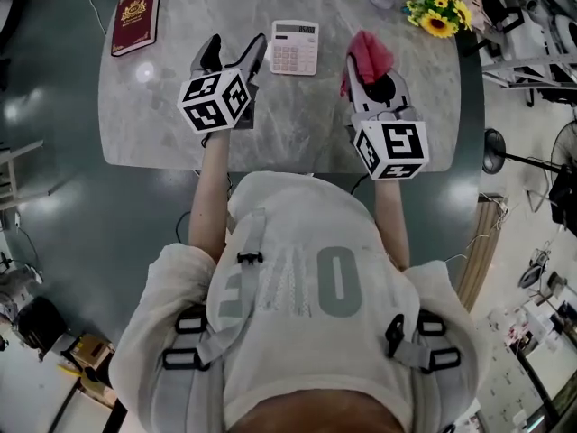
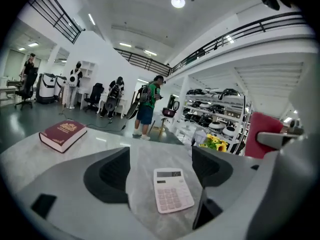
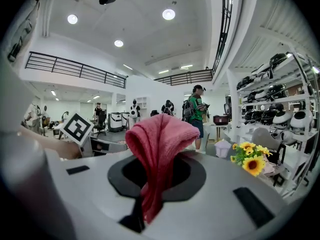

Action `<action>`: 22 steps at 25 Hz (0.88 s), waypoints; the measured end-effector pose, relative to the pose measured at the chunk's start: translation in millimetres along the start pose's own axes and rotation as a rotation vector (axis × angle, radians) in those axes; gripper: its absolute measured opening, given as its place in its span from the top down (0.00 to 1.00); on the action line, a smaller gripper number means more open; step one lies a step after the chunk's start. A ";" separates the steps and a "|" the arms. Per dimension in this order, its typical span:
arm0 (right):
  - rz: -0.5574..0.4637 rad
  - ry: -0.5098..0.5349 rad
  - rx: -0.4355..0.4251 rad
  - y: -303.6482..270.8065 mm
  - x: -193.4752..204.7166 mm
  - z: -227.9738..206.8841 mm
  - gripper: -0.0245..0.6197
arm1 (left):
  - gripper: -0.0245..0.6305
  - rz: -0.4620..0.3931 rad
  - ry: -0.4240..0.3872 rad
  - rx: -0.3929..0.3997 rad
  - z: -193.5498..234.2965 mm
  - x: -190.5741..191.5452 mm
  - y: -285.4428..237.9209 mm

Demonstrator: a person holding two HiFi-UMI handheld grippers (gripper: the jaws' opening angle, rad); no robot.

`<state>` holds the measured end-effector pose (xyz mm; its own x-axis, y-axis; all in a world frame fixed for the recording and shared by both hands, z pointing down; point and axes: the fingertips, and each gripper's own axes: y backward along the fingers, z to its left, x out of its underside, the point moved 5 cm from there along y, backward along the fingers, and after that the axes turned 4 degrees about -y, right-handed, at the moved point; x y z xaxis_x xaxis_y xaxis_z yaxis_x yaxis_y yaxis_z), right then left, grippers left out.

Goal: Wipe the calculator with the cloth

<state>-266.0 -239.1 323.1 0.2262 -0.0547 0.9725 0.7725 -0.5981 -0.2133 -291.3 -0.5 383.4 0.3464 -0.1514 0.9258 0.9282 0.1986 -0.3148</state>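
Grey marble tabletop is stretching out under both grippers. Nearest, the left gripper is holding its jaws spread wide, with nothing pinched between them. Beside it, the right gripper is pinching a pink-red cloth, which is bunching up above the closed jaws. Just beyond the left gripper's tips, the pale pink calculator is lying flat and face up, apart from the cloth. Farther off, a maroon book is resting far left, and sunflowers are standing far right.

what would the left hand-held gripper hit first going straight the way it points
Probably the pale pink flat calculator on the grey marble table, lined up between its open jaws; depth is unclear.
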 end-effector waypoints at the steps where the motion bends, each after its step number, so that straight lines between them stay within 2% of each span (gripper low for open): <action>1: 0.012 0.001 0.002 -3.0 1.9 0.0 0.88 | 0.40 0.038 0.001 0.000 5.5 10.5 -10.3; 5: 0.057 0.005 0.005 -16.0 10.0 -0.6 0.88 | 0.40 0.191 -0.012 0.004 25.4 54.0 -47.3; 8: 0.084 0.012 0.008 -23.7 15.6 -2.6 0.88 | 0.40 0.273 -0.038 0.011 34.5 78.5 -67.5; 14: 0.133 0.014 0.014 -30.2 28.0 -3.1 0.88 | 0.40 0.380 -0.091 0.015 44.0 117.2 -89.8; 22: 0.175 0.007 0.019 -32.2 41.4 -1.7 0.88 | 0.40 0.493 -0.095 0.038 46.2 144.5 -98.9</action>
<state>-282.5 -223.4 370.4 0.3540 -0.1624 0.9210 0.7327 -0.5638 -0.3811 -339.4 2.7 558.0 0.7266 0.0579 0.6846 0.6512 0.2598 -0.7131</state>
